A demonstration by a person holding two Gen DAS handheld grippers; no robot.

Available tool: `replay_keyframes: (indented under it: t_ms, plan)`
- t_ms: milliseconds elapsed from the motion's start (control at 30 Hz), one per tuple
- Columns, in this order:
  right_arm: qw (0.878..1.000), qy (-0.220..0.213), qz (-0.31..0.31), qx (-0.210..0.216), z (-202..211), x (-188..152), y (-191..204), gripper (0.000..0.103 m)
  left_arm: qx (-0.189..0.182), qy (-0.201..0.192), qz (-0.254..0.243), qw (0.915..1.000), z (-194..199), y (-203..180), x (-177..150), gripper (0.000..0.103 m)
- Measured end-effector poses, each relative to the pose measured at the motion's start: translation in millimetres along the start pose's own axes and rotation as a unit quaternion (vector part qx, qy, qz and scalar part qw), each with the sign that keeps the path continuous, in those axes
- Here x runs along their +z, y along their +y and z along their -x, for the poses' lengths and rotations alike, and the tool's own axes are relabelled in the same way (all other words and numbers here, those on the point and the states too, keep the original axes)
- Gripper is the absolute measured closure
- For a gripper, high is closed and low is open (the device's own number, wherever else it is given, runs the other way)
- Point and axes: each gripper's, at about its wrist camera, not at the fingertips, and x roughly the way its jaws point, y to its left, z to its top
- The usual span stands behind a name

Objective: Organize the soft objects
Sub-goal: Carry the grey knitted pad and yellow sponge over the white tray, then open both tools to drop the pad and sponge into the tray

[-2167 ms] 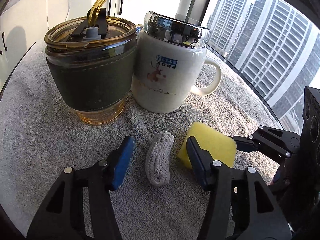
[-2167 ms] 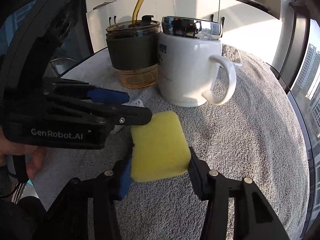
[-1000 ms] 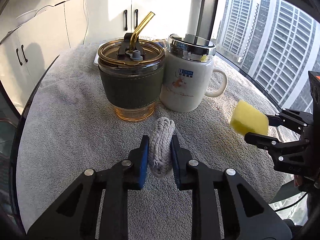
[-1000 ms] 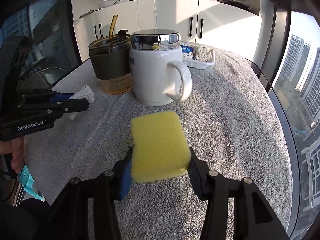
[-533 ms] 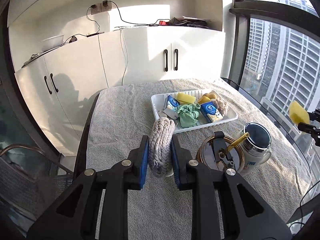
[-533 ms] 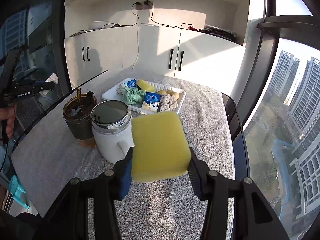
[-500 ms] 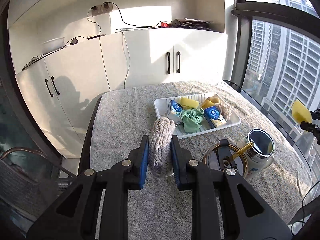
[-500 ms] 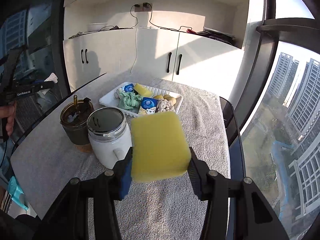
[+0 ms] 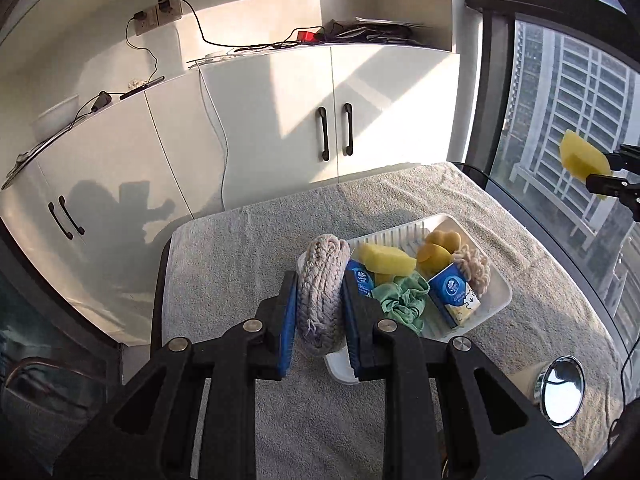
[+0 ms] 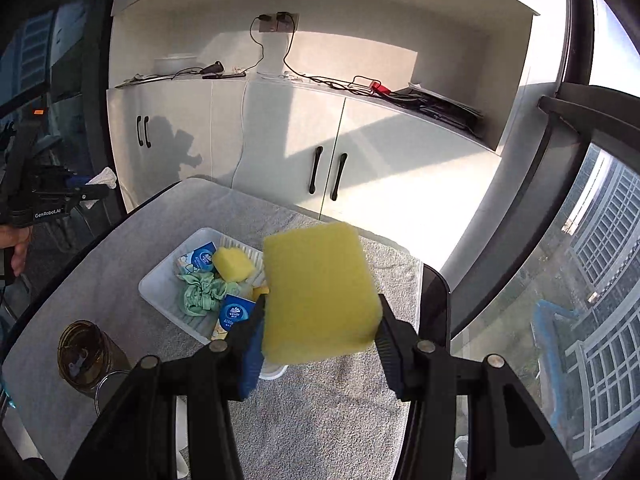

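Left wrist view: grey towelling-covered table (image 9: 248, 248) below, bearing white ribbed plastic tray (image 9: 496, 300) near its far end. Inside the tray: 2 blue-and-white tissue packets, crumpled green fabric scrunchie (image 9: 400, 300), yellow sponge pieces, cream knitted piece (image 9: 476, 268). Chrome-lidded white mug (image 9: 560, 388) at lower right. Left gripper (image 9: 320, 312) clamped together on grey braided cotton rope bundle (image 9: 322, 284), held upright in the air over the tray's near corner. Right wrist view: right gripper (image 10: 320, 332) clamped on rectangular yellow foam sponge (image 10: 320, 292), lifted above the tray's right part. Amber glass tumbler (image 10: 86, 354) at lower left.
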Motion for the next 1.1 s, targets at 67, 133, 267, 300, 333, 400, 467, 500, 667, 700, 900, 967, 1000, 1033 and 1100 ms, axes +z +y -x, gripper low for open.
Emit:
replay_keyframes:
  t_ms: [67,133,267,300,333,400,467,500,667,700,900,967,1000,1033,1100]
  plan:
    - [1.000,0.015,0.002,0.017,-30.5,7.6,2.9,0.051,-0.013,0.017,0.001,0.9998,-24.0,-6.6,-5.5,0.083]
    - [0.999,0.030,0.006,0.030,-63.2,11.3,7.9,0.051,-0.020,0.035,0.002,0.9992,-48.7,-12.0,-13.0,0.083]
    - [0.996,0.065,0.004,0.060,-128.5,13.7,17.1,0.051,-0.036,0.072,0.013,0.9967,-93.7,-15.0,-29.2,0.083]
    - [0.995,0.074,0.006,0.065,-145.1,13.5,21.7,0.051,-0.038,0.078,0.013,0.9961,-102.9,-15.6,-32.4,0.083]
    - [0.994,0.082,0.009,0.067,-158.9,13.7,25.6,0.051,-0.038,0.083,0.015,0.9957,-110.5,-16.1,-35.1,0.083]
    - [0.993,0.095,0.014,0.072,-183.2,12.5,33.4,0.051,-0.044,0.091,0.018,0.9947,-123.4,-17.3,-40.3,0.083]
    - [0.991,0.106,0.018,0.075,-202.0,9.6,41.2,0.051,-0.049,0.095,0.017,0.9941,-131.6,-21.1,-45.3,0.083]
    - [0.991,0.110,0.022,0.074,-209.9,8.9,44.6,0.051,-0.051,0.097,0.015,0.9939,-134.2,-23.3,-47.5,0.083]
    - [0.988,0.133,0.031,0.072,-240.8,0.1,56.6,0.051,-0.050,0.103,0.006,0.9934,-142.9,-31.6,-57.7,0.082]
    - [0.988,0.136,0.033,0.072,-244.6,-2.2,58.4,0.051,-0.050,0.104,0.006,0.9933,-144.5,-31.9,-59.5,0.082]
    - [0.988,0.134,0.025,0.070,-246.2,-2.3,56.7,0.047,-0.055,0.113,0.015,0.9920,-152.3,-30.8,-69.8,0.079]
    - [0.988,0.134,0.026,0.066,-245.3,-3.7,56.1,0.043,-0.062,0.112,0.022,0.9916,-151.3,-29.7,-70.9,0.067]
    - [0.989,0.131,0.026,0.066,-243.6,-4.5,55.9,0.040,-0.067,0.107,0.025,0.9917,-150.0,-28.6,-70.6,0.053]
    - [0.989,0.129,0.025,0.065,-241.9,-5.2,55.6,0.038,-0.065,0.102,0.025,0.9924,-147.6,-29.0,-69.9,0.033]
    - [0.990,0.125,0.021,0.061,-237.8,-5.5,54.1,0.035,-0.068,0.093,0.024,0.9930,-142.5,-29.8,-68.9,0.019]
